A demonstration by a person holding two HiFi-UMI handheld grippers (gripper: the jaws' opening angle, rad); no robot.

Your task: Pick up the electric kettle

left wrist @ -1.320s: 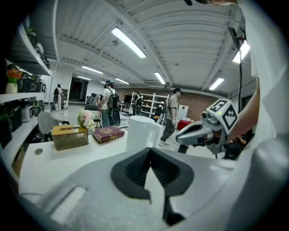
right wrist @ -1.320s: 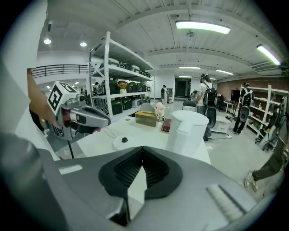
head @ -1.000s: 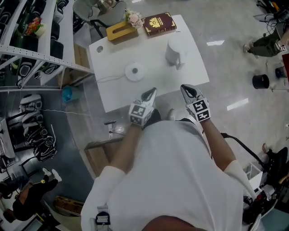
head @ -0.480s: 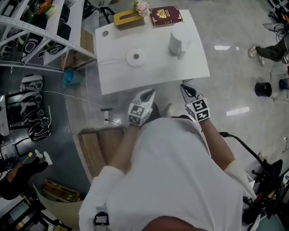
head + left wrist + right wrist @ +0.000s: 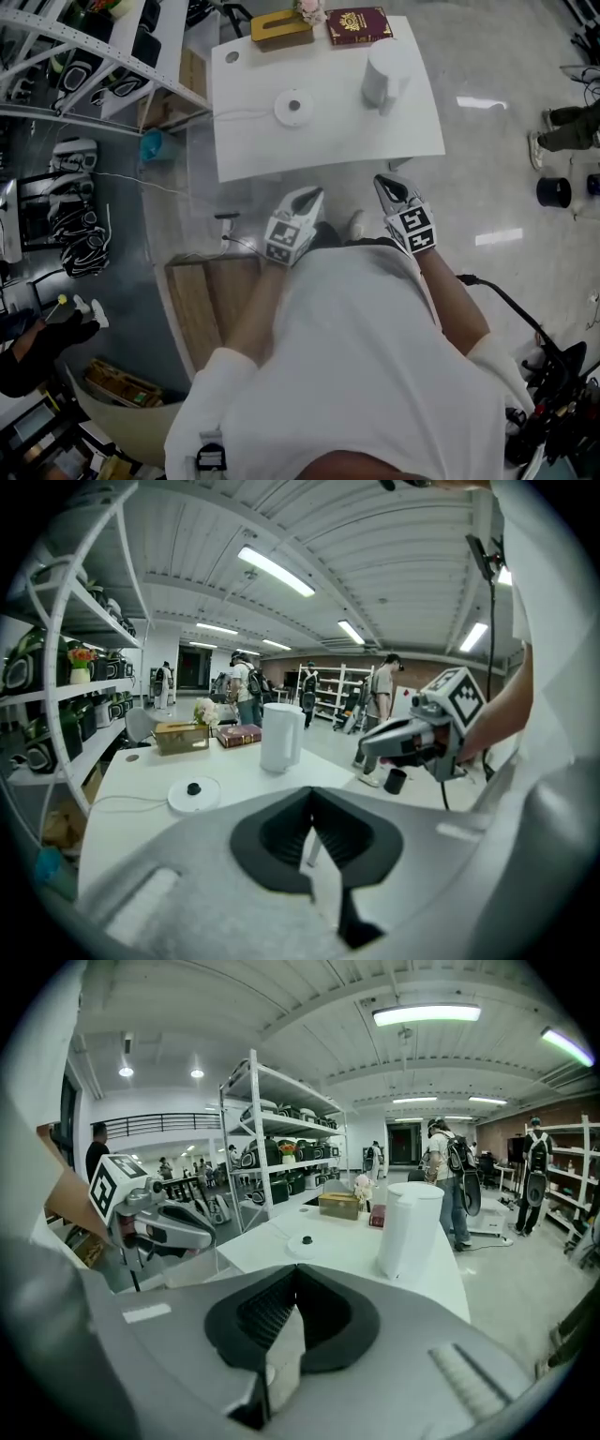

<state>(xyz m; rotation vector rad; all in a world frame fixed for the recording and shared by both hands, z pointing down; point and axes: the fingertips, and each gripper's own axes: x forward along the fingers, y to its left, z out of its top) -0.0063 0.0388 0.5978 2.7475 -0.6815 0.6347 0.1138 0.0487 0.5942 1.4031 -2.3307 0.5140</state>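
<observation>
Right claw (image 5: 386,183) and left claw (image 5: 312,194) both clamped shut, empty, now backed off the table (image 5: 328,141); kettle (image 5: 386,70) sits at 12 o'clock, further reach.

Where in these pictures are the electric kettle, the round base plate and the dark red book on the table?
electric kettle (image 5: 385,70), head view, on its white body.
round base plate (image 5: 293,106), head view, at its centre connector.
dark red book (image 5: 358,25), head view, on its front cover.
</observation>
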